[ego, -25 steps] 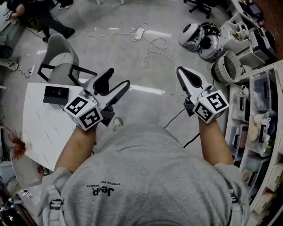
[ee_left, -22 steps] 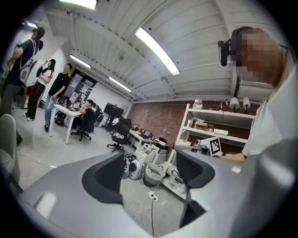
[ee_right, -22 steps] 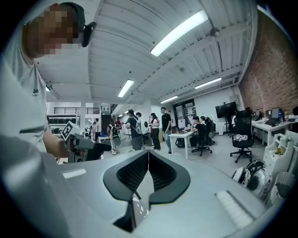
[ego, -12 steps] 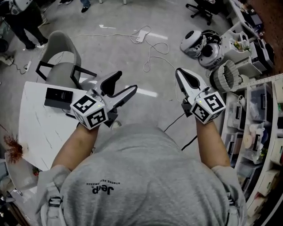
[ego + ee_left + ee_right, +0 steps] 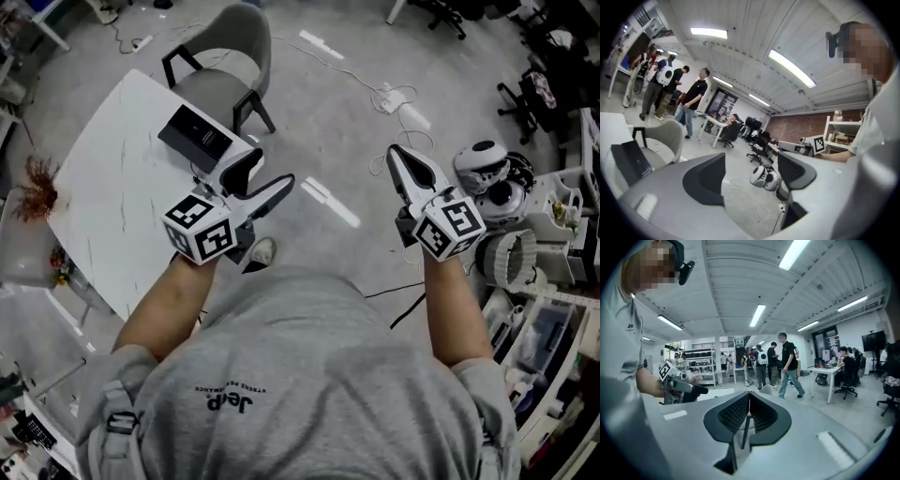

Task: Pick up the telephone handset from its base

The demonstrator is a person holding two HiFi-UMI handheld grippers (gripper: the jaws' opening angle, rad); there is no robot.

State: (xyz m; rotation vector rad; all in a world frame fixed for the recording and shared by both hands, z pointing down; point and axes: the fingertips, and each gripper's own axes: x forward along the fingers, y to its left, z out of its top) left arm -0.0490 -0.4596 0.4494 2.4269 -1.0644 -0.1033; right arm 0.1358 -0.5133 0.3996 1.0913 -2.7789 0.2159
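A flat black device (image 5: 197,134), which may be the telephone, lies on the white table (image 5: 112,216) at the upper left; its handset cannot be made out. It also shows at the left edge of the left gripper view as a dark slab (image 5: 630,161). My left gripper (image 5: 262,178) hangs open beside the table's near edge, short of the device, with nothing between its jaws (image 5: 750,176). Out over the bare floor to the right, my right gripper (image 5: 396,155) is shut and empty, its pads pressed together (image 5: 749,411).
A grey chair (image 5: 225,56) stands at the table's far side. Cables and a power strip (image 5: 394,94) trail over the floor. White helmet-like shells (image 5: 487,173) and cluttered shelves (image 5: 553,309) line the right. Several people (image 5: 693,101) stand far off.
The head view has swung toward the table, so table, chair and black device now sit higher and nearer the left gripper. Both grippers keep their poses and jaw states.
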